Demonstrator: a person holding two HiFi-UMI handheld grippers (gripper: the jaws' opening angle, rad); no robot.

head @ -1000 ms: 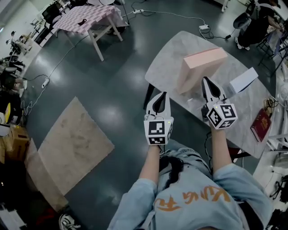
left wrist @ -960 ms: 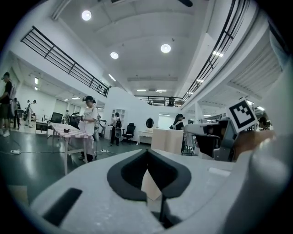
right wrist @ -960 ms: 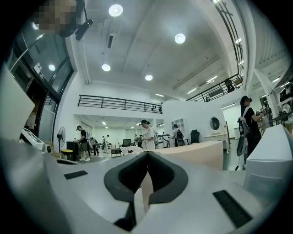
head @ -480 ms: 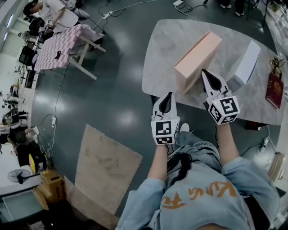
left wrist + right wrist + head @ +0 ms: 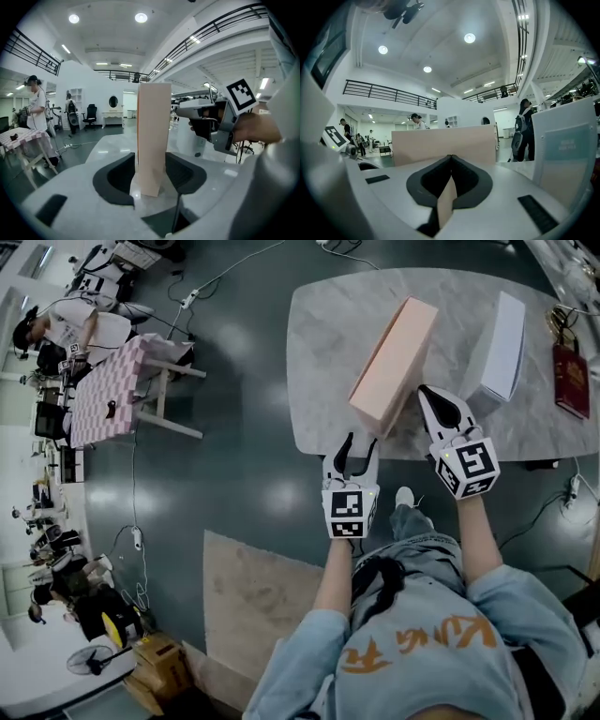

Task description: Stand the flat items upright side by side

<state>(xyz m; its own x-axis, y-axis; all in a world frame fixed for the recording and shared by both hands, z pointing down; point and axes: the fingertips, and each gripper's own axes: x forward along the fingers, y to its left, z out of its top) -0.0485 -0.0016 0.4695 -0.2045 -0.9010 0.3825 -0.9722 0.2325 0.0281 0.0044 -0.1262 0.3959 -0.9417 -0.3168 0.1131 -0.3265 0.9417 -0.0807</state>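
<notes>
Head view: marble table (image 5: 323, 352), pink box (image 5: 394, 362), dark floor (image 5: 234, 456).

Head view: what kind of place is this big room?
Probably a large open workshop or lab hall: an upstairs balcony with black railings, a white power strip and cable on the dark glossy floor, and cluttered work desks.

Dark glossy floor (image 5: 234, 437), marble table (image 5: 323, 324), pink-checked table (image 5: 108, 395) — round ceiling lights (image 5: 141, 18), balcony railing (image 5: 389, 95)
</notes>
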